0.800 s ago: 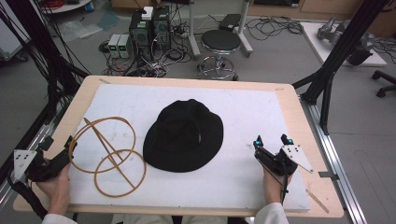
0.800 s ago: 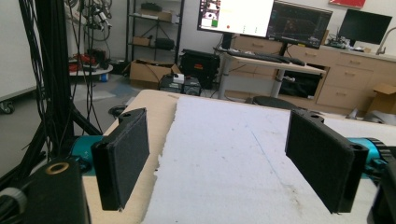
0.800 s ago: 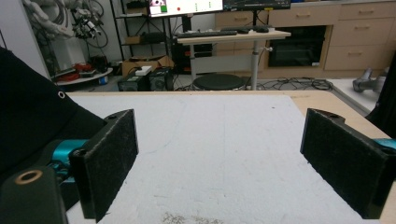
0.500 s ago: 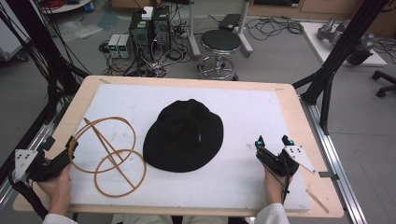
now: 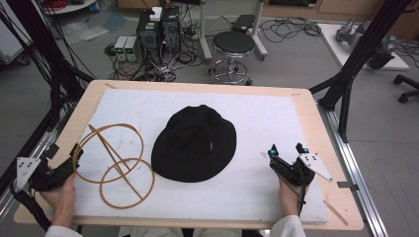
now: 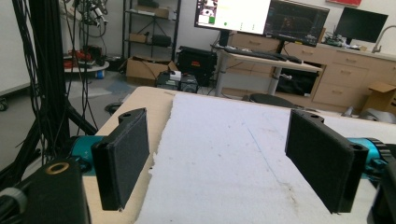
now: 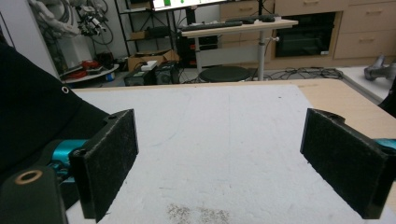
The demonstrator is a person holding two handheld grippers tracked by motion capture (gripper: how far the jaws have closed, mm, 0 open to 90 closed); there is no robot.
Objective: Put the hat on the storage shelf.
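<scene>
Nothing moved: black hat [image 5: 194, 143] (crown up) beside wooden rings [image 5: 114, 165]

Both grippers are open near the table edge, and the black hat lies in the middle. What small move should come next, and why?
Probably bring the right gripper leftward toward the brim of the black hat. Its jaws stand open with nothing between them, and the hat lies flat on the white mat, untouched. The left gripper sits beside the wooden ring stand, also open.
</scene>
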